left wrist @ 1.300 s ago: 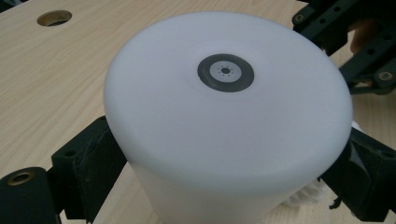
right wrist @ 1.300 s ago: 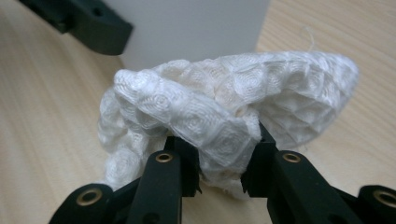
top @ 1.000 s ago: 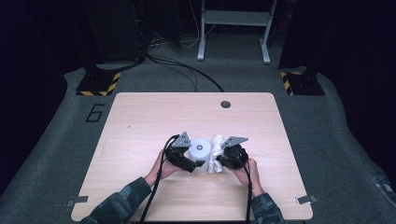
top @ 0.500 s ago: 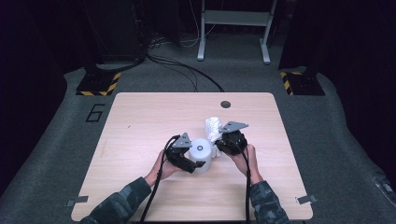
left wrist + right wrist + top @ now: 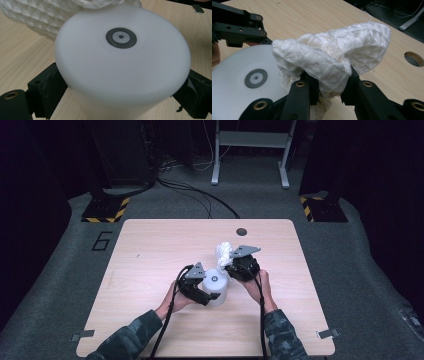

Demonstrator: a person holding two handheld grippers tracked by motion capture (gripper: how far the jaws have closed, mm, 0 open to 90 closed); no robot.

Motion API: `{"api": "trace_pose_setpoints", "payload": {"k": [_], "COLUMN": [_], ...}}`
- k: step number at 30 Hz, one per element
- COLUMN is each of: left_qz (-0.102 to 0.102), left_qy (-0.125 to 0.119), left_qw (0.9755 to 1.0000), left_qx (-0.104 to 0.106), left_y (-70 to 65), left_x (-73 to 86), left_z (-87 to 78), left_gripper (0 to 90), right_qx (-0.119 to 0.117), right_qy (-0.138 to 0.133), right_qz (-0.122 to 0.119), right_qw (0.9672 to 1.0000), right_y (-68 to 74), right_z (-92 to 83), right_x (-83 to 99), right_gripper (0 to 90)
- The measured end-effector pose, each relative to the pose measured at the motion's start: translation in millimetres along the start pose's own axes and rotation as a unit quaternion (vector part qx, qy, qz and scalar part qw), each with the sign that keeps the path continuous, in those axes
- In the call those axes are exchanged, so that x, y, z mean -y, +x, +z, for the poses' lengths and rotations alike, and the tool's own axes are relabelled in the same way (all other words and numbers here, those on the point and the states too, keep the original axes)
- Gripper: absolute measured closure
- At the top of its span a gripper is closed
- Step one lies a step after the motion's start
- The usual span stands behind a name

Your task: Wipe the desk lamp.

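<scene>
- Pale wood tabletop [image 5: 150, 270], seen from above, with a person's two forearms reaching in from the near edge.
- The left claw [image 5: 200, 287] is clamped around a white cylinder [image 5: 122, 65], one jaw pressed on each side of its wall.
- The cylinder stands upright near the tabletop's middle; its flat top carries a small dark ring mark [image 5: 121, 37].
- The right claw [image 5: 239, 262] pinches a bunched white quilted cloth [image 5: 332, 62], lifted just beside and beyond the cylinder.
- The cloth looks soft, light and limp; a pinch on a gathered fold should hold it.
- The cylinder looks smooth and rigid, perhaps slippery; gripping across its sides seems safest.
</scene>
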State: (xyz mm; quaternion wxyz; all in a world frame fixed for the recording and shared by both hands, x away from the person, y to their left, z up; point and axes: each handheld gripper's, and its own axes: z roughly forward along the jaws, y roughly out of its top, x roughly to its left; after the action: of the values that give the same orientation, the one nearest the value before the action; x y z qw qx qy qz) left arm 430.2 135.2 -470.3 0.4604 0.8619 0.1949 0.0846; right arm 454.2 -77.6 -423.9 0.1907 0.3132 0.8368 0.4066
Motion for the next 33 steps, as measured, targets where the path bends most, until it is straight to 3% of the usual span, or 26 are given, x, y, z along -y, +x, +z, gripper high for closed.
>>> {"api": "trace_pose_setpoints", "payload": {"k": [3,8,10,11,17,19,20,23,27,33], "left_qz": [0.0,0.0,0.001,0.0,0.0,0.0,0.0,0.0,0.002,0.003], "left_qy": [0.0,0.0,0.001,0.001,-0.003,-0.003,-0.003,-0.005,-0.002,0.001], "left_qw": [1.0,1.0,1.0,1.0,1.0,1.0,1.0,1.0,1.0,1.0], "left_qx": [0.0,0.003,0.003,0.004,0.0,0.0,0.0,0.0,-0.004,0.004], "left_y": [-0.1,-0.1,-0.3,-0.2,-0.6,-0.6,-0.6,-0.7,-0.9,-0.7], "left_x": [0.0,0.3,0.3,0.4,0.9,0.9,0.9,1.1,1.3,1.2], "left_z": [-0.1,0.1,0.1,0.1,0.9,0.8,0.8,1.0,0.3,-0.4], "left_gripper": [8.6,8.6,8.6,8.6,8.6,8.6,8.6,8.6,8.6,8.6], "right_qx": [-0.007,-0.015,-0.019,-0.033,-0.042,-0.043,-0.042,-0.041,-0.047,-0.053], "right_qy": [0.008,0.047,0.049,0.06,0.073,0.078,0.083,0.102,0.108,0.096], "right_qz": [0.015,0.026,0.032,0.04,0.055,0.051,0.061,0.051,0.053,0.063], "right_qw": [0.9998,0.9984,0.9981,0.9968,0.9949,0.9947,0.9938,0.9926,0.9917,0.992], "right_y": [-4.8,-6.6,-7.1,-10.1,-11.7,-12.5,-11.5,-12.3,-12.5,-14.7], "right_z": [5.5,24.4,28.2,32.4,42.0,45.6,47.7,53.7,57.1,53.5], "right_x": [4.3,19.4,22.4,27.6,36.9,40.4,41.5,44.4,46.4,46.8], "right_gripper": [72.6,72.7,72.7,72.7,72.7,72.8,72.7,72.8,72.8,72.8]}}
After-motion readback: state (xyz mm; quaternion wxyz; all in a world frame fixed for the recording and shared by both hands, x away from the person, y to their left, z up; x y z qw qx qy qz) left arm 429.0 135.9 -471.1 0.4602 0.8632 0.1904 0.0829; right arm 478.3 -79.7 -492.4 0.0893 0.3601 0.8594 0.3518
